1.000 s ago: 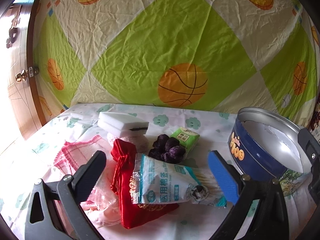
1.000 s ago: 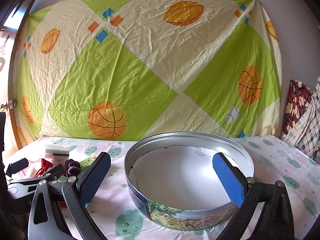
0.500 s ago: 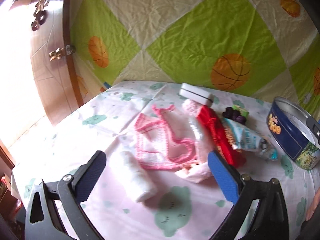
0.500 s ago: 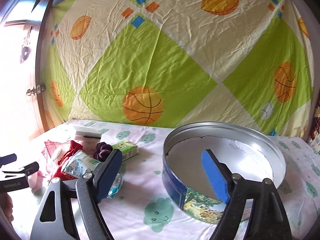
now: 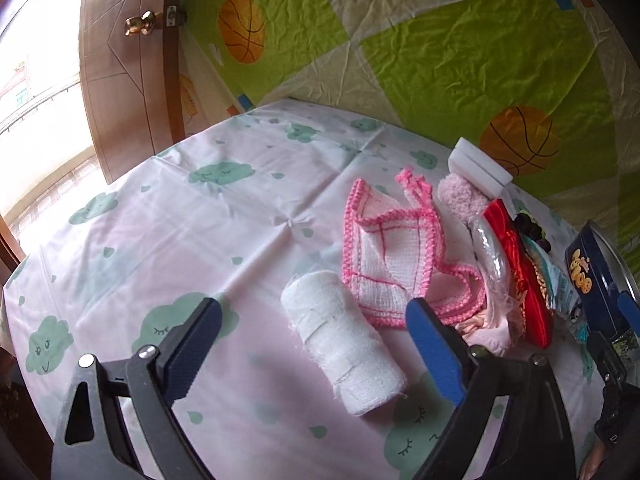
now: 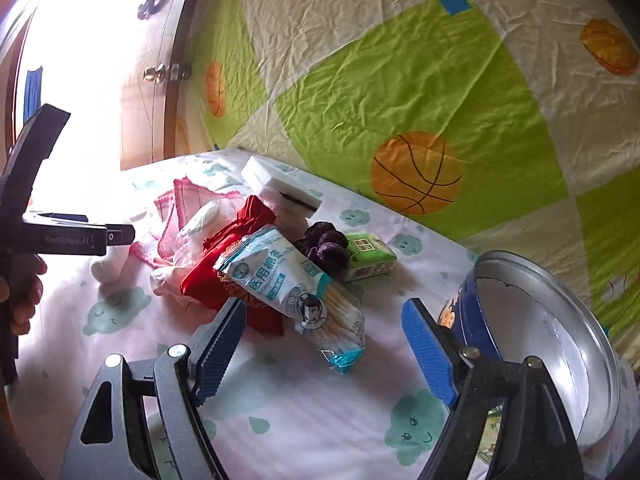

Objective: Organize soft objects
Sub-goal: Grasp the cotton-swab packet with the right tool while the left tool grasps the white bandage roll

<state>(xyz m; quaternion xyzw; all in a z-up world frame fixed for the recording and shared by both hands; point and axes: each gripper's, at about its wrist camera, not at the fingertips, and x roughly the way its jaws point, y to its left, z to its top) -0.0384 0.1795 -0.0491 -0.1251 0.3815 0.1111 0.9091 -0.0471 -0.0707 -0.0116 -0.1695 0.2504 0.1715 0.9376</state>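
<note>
Since earlier, left hand-held gripper [image 5: 312,344] closing around gauze roll [image 5: 344,344].

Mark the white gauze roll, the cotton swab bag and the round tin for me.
white gauze roll [image 5: 343,340], left wrist view, middle of its side.
cotton swab bag [image 6: 292,288], right wrist view, printed front.
round tin [image 6: 476,312], right wrist view, blue outer wall.

Round tin [image 5: 596,280] cut off at right edge of left wrist view and half behind the right gripper [image 5: 624,320]; red pouch [image 6: 224,276] partly buried under the cotton swab bag [image 6: 296,284]; bright window glare washes out the surface [image 6: 80,184] far left.
</note>
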